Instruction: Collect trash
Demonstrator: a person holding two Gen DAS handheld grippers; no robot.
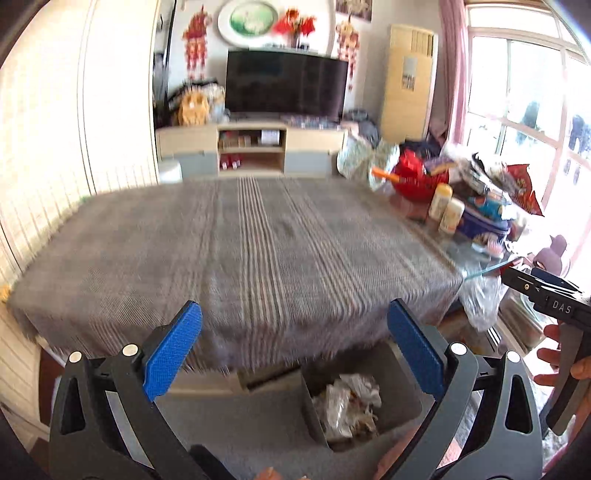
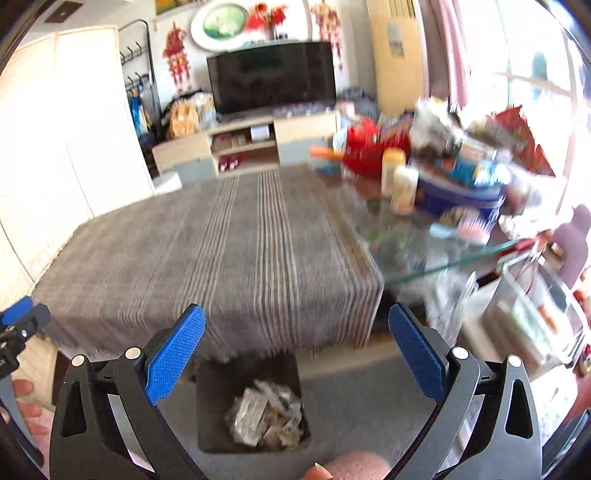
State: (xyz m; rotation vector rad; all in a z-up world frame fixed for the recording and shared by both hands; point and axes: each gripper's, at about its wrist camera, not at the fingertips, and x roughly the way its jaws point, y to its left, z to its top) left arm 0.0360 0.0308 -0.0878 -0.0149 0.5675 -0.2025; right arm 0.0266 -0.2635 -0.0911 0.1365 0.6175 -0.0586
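Trash [image 2: 266, 419] blurred in bin [image 2: 210, 406], bin rim cut by hand-held gripper [image 1: 294, 347]

This is a home living room, and the dark flat television [image 1: 286, 83] against the far wall shows it best. It stands on a low wooden media cabinet [image 1: 251, 147] with open shelves; above it hang an oval framed picture [image 1: 253, 18] and red festive ornaments [image 1: 197, 40]. In front of the television lies a table under a grey striped cloth [image 1: 240, 251], and to its right a tall standing air conditioner [image 1: 408, 81] beside a pink-curtained window [image 1: 524, 92].
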